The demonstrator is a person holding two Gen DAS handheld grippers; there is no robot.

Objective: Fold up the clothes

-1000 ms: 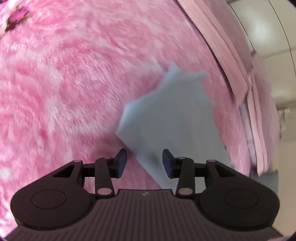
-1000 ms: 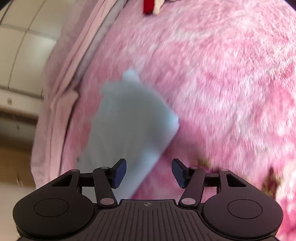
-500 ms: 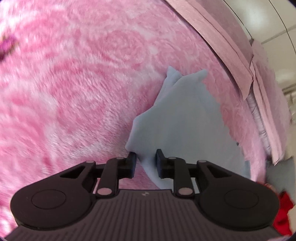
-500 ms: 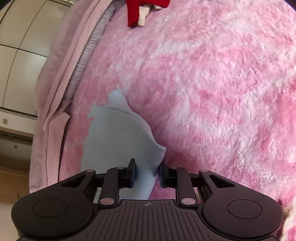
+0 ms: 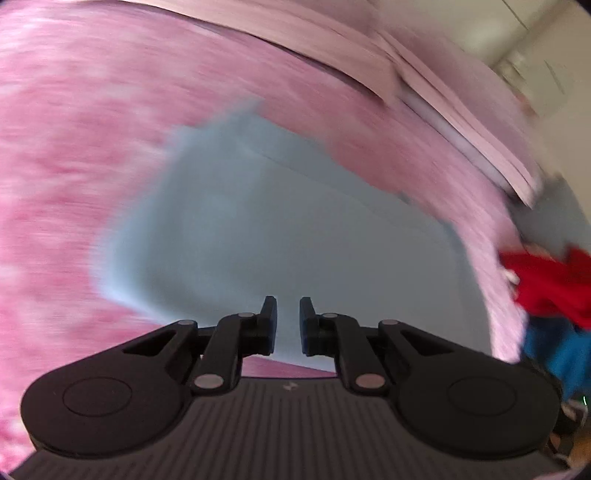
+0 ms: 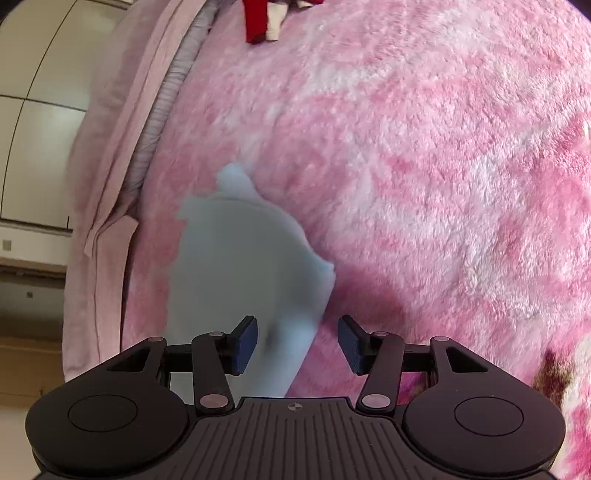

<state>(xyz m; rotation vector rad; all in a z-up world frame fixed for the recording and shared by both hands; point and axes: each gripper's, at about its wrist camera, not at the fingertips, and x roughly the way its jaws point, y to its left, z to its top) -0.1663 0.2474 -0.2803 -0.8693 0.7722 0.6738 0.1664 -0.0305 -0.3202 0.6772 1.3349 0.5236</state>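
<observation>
A pale blue garment point(image 5: 280, 229) lies on a fluffy pink blanket point(image 5: 66, 177) that covers the bed; seen from the left wrist it spreads wide in front of the left hand-held gripper point(image 5: 288, 325), with a crease running slantwise across its far part; the whole view is smeared with blur, so the cloth's edges are soft. The left hand-held gripper has its fingers drawn close, with only a narrow gap between them; blue cloth fills that gap, but I cannot tell whether the fingers are nipping it or merely hanging over it. To the right, at the blanket's edge, a red garment point(image 5: 550, 284) sits bunched above a darker blue one point(image 5: 554, 354); paler pink bedding point(image 5: 424, 70) runs along the far edge of the blanket.

From the right wrist the same pale blue garment point(image 6: 240, 266) shows narrower, with a small peak at its far end and a curled corner on its right side; the right hand-held gripper point(image 6: 297, 345) is spread wide, its fingers clear of the cloth on both sides, with the near end of the garment between them. A red garment point(image 6: 256, 16) lies at the far top of the blanket point(image 6: 443, 166); folded pink bedding point(image 6: 110, 184) hangs down the left side.
</observation>
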